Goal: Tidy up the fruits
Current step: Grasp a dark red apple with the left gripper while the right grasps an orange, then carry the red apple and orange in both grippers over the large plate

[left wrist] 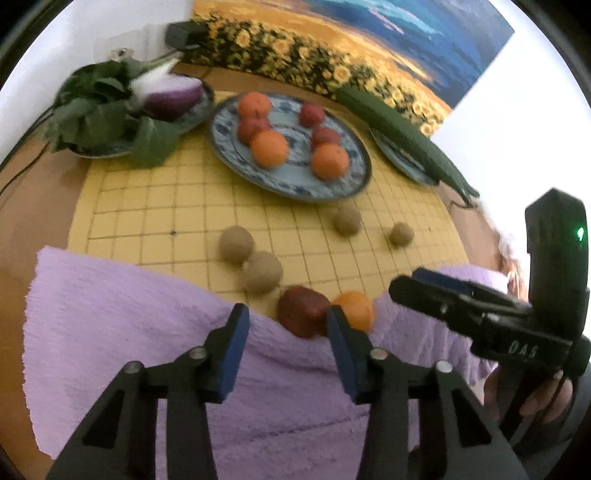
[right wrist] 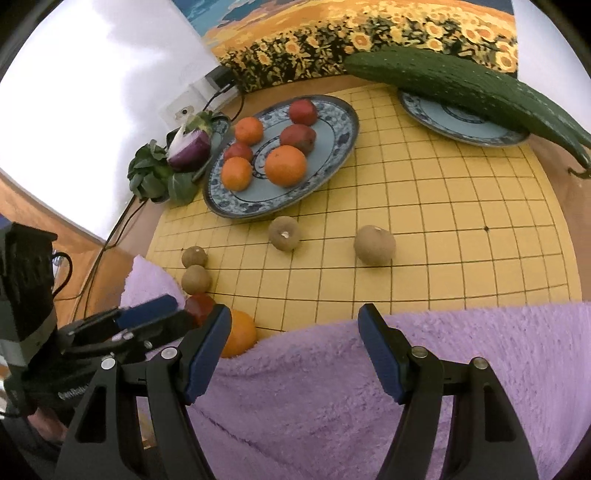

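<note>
Left gripper [left wrist: 288, 325] jaws half-narrowed, right gripper [right wrist: 295, 328] wide, both empty; risk: nudging red fruit [left wrist: 303, 314] into touching orange [left wrist: 354, 310], rolling both off towel [left wrist: 129, 314].

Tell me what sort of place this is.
Probably a home tabletop set up for sorting produce: a blue-patterned ceramic plate of fruit on a yellow gridded board, a fluffy lilac towel, and a sunflower-field painting against the white wall.

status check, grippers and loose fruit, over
Left gripper open, empty, above purple towel. Right gripper open, empty. Red fruit and orange loose at towel edge. Path clear.
</note>
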Demonstrator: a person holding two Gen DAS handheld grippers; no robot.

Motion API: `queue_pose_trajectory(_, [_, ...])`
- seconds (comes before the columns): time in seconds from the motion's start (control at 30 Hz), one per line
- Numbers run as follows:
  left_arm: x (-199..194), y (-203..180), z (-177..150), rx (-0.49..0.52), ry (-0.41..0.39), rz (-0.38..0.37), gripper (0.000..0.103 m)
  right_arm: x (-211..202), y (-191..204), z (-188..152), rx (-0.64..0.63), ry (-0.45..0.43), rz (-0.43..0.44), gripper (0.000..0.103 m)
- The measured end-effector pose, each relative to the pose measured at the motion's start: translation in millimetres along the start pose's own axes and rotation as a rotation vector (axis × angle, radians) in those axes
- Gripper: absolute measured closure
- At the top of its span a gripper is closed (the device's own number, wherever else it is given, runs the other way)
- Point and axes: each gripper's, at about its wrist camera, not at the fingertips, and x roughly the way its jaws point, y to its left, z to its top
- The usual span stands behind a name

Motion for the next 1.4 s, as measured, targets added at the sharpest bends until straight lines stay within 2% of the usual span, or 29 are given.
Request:
queue_pose_trajectory(0.1, [4,-4,-1,0.012,0.017,-0.016,0.061,-1,2,-1,-0.008,-0.004,0.004,0.030])
queue_pose_trajectory(0.2, [3,-3,-1,0.005,0.006,-0.030,0.072,2,8,-2,-0.031,0.006,0.012,0.030])
queue_pose_trajectory(0.43, [-4,2,-4,-0.028,-0.020,-0.049,0.073,9,34,-2,-0.139,0.018,0.012,0.030])
queue_pose_trajectory(0.47, [-5,3,-4,-0.028,-0.024,-0.048,0.073,10,38,-2,-0.159,0.019,0.016,0.033])
queue_pose_trajectory(0.6, [-10,6,-4,-0.038,-0.043,-0.048,0.073,15,45,-2,-0.185,0.040,0.034,0.056])
queue_pose_trajectory(0.67, [-15,8,-5,-0.043,-0.061,-0.052,0.073,18,47,-2,-0.196,0.054,0.044,0.064])
queue_pose_trajectory(0.83, [-20,11,-6,-0.050,-0.082,-0.059,0.073,34,56,-5,-0.235,0.115,0.031,0.064])
queue_pose_trajectory(1.0, [-21,11,-6,-0.048,-0.085,-0.060,0.073,34,53,-5,-0.208,0.106,0.040,0.068])
queue_pose_trajectory(1.4, [-26,8,3,-0.053,-0.119,-0.059,0.074,15,41,6,-0.169,0.032,0.025,0.068])
